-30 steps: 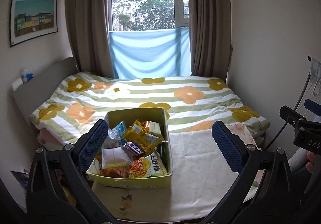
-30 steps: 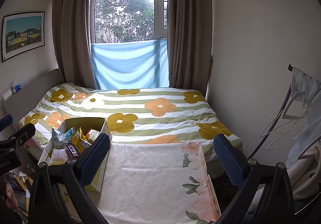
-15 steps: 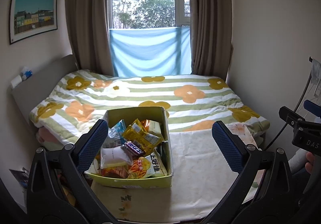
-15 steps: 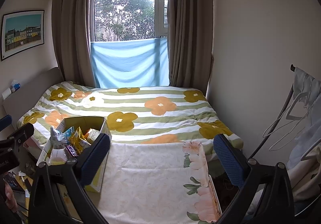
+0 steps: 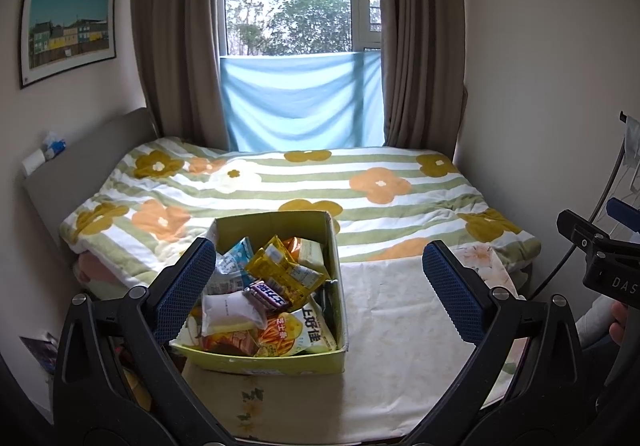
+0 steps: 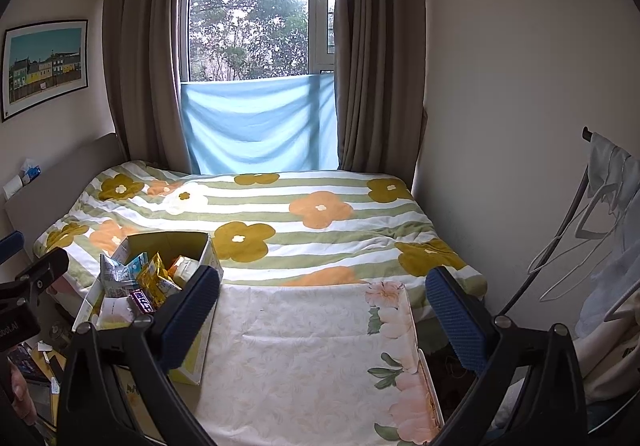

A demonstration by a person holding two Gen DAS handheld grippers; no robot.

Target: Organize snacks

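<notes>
1. The snacks (image 5: 264,294) are all heaped in the yellow-green cardboard box (image 5: 280,362): a yellow foil bag on top, a dark chocolate bar (image 5: 266,294) across the middle, a white packet (image 5: 228,310) beside it, and an orange-and-green chip bag (image 5: 296,330) against the near wall.
2. The box sits at the left end of the cloth-covered table (image 5: 400,326), open top up; the rest of that floral cloth is bare, and I can see no packet lying outside the box.
3. Which step is this? Hard to call: a jumbled full box would suit a pile waiting to be sorted out onto the cloth, and it would equally suit snacks gathered in and put away.
4. Left gripper (image 5: 320,290) is up above the near table edge, pointed straight at the box, fingers spread wide with nothing between them; the box shows in the gap toward its left finger.
5. Right gripper (image 6: 322,312) is level with it, off to the right, facing the bare cloth, also spread wide and carrying nothing; the box lies behind its left finger.
6. Both are held back and high, clear of box and table, touching neither.
7. Any reach into that heap, I reckon, wants a top-lying packet; the buried ones are pinned.
</notes>
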